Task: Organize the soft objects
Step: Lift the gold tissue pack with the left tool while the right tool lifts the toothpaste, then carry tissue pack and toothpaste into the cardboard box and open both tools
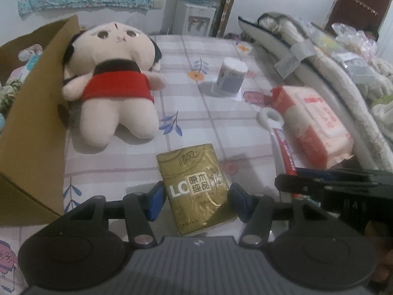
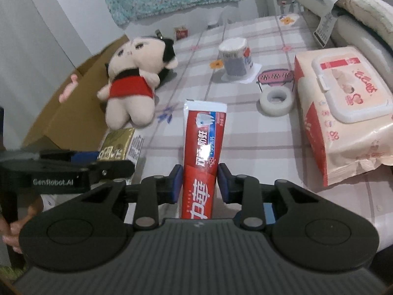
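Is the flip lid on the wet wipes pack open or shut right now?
Shut. The white flip lid lies flat on top of the wet wipes pack, its latch tab down at the edge, and no wipes show.

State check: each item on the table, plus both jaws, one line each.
left gripper: jaws shut on the gold tissue pack.
right gripper: jaws shut on the toothpaste tube.
plush doll: lying face up against the cardboard box.
wet wipes pack: lid closed.
tissue roll: upright.
tape roll: lying flat.
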Motion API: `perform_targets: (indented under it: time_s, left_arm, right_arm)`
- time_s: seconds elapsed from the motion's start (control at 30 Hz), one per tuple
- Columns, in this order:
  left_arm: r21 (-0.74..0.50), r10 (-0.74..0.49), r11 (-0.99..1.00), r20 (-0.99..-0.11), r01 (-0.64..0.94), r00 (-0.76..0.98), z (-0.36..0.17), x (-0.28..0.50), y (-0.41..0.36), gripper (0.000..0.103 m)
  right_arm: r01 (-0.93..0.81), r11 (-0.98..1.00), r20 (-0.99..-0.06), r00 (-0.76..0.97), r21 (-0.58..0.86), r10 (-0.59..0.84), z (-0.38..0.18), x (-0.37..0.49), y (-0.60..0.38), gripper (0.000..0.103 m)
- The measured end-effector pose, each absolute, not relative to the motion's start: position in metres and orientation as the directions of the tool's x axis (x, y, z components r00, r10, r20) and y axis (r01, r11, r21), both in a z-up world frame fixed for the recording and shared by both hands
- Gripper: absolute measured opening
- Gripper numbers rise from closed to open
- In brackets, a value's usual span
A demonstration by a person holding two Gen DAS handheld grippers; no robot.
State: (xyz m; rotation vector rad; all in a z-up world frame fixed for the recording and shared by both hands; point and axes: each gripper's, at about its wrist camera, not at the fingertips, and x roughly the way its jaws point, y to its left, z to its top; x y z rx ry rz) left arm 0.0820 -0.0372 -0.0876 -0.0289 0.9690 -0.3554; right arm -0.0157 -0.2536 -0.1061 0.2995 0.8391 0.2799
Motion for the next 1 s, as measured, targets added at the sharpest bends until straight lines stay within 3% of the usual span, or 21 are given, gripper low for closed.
perform_targets:
  time_s: [0.37, 0.67, 0.87, 1.0]
  left_arm:
    - [-0.215, -0.303, 0.953, -0.698, 0.213, 0.649, -0.030, 0.050, 0.006, 0.058]
    - [-0.249, -0.200, 0.967, -0.597, 0.057, 0.777, 0.022, 0.042, 0.092, 0.058]
    - [-0.281, -0.158, 0.959, -0.616, -0.029, 0.771, 0.031, 0.070, 0.141, 0.058]
    - [-0.290, -0.151, 0.953, -0.699, -0.084, 0.699, 0.014, 0.111, 0.166, 0.058]
  right_arm:
    - [-0.187, 0.892, -0.582, 0.699, 0.411, 0.415, -0.057, -0.014, -0.244, 0.028]
    - [-0.285, 0.861, -0.501, 0.718, 0.422, 0.483, -0.014, 0.006, -0.204, 0.028]
    - [-0.379, 0.806, -0.419, 0.708, 0.454, 0.569, 0.023, 0.031, -0.170, 0.028]
    - [-0.446, 0.738, -0.370, 0.661, 0.506, 0.653, 0.043, 0.059, -0.141, 0.028]
